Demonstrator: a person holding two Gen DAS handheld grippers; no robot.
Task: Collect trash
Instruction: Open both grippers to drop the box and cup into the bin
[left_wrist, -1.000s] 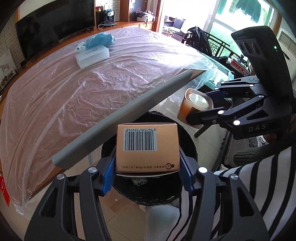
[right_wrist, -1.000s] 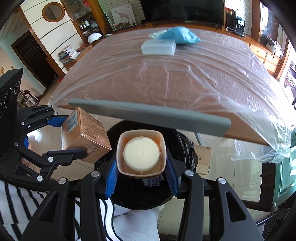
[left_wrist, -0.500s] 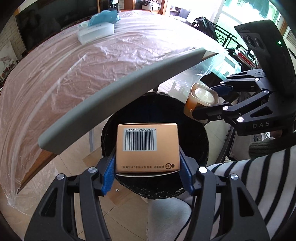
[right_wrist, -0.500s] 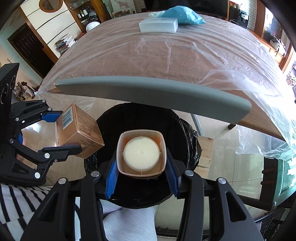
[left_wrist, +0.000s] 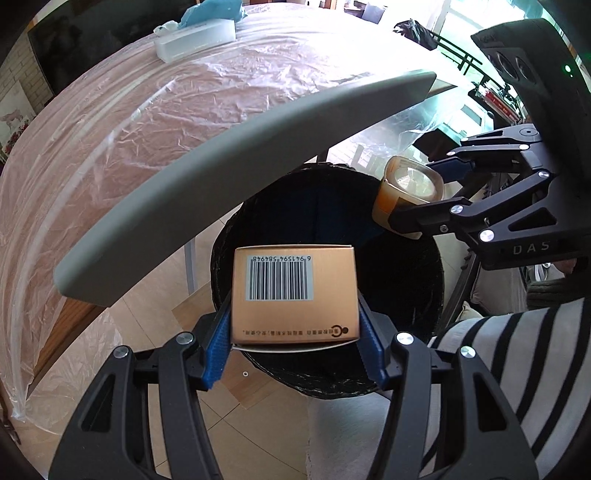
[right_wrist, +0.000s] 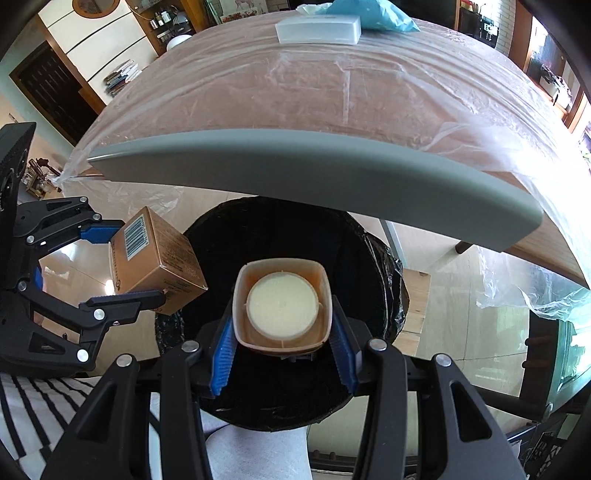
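Observation:
My left gripper (left_wrist: 294, 328) is shut on a gold cardboard box (left_wrist: 294, 295) with a barcode and holds it over the near rim of a black-lined trash bin (left_wrist: 424, 291). The box also shows in the right wrist view (right_wrist: 155, 266), at the bin's left rim. My right gripper (right_wrist: 282, 339) is shut on an orange plastic jar (right_wrist: 282, 304) with a cream lid and holds it above the open bin (right_wrist: 373, 258). The jar also shows in the left wrist view (left_wrist: 408, 192), over the bin's far right rim.
A grey chair back (left_wrist: 229, 170) arches above the bin. Behind it is a table under clear plastic sheet (right_wrist: 332, 96), with a white box (right_wrist: 319, 29) and a blue bag (right_wrist: 373, 14) at its far end. My striped sleeve (left_wrist: 517, 354) is at right.
Both grippers have moved forward and down with their loads, so the bin's opening now lies right under the box and the jar. Neither gripper has opened.

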